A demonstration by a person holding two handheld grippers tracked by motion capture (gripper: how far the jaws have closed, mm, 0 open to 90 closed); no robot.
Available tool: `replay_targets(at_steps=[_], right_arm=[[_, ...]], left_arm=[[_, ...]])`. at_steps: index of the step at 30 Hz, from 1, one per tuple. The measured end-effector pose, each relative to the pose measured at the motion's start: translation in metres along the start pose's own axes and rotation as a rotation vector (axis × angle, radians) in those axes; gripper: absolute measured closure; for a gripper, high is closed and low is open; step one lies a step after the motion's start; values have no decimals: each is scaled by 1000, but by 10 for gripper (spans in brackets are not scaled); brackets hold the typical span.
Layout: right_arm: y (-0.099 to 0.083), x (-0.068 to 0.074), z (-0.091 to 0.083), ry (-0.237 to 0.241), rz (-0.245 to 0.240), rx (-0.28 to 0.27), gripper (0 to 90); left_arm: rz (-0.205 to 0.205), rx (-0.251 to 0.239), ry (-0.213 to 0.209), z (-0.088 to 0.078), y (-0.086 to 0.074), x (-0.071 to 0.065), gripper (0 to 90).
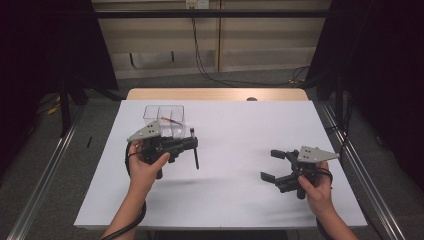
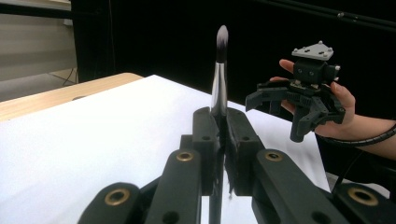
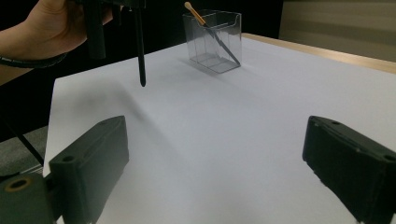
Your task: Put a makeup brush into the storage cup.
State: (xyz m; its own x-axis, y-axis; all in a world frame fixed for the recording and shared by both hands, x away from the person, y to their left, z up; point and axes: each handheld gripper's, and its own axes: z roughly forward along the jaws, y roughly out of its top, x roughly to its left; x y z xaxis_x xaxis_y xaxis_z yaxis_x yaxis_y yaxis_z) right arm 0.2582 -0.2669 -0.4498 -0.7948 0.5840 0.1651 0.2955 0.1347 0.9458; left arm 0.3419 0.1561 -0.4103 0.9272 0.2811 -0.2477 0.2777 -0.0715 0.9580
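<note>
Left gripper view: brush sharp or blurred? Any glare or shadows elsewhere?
Left gripper view: the brush has a bright glint down its metal ferrule and a soft, slightly blurred bristle tip; the left gripper clamping it is dark. High view: even light, faint shadows on the white table. Right gripper view: the right gripper looms large and soft; the clear holder is fairly sharp.

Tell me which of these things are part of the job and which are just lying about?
In use:
- makeup brush, clamped upright in the left tongs
- clear divided box with an orange-tipped stick leaning inside
- right tongs, open, holding nothing

Just about:
- cables on the floor behind the table
- dark curtains at the sides
</note>
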Motion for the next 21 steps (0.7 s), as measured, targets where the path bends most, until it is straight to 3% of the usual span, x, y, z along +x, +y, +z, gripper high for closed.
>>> replay_targets(at_steps=[21], right_arm=[[-7,-4,-15,-36,5,10,64]], left_arm=[[5,4,29,-5,0,7,838]])
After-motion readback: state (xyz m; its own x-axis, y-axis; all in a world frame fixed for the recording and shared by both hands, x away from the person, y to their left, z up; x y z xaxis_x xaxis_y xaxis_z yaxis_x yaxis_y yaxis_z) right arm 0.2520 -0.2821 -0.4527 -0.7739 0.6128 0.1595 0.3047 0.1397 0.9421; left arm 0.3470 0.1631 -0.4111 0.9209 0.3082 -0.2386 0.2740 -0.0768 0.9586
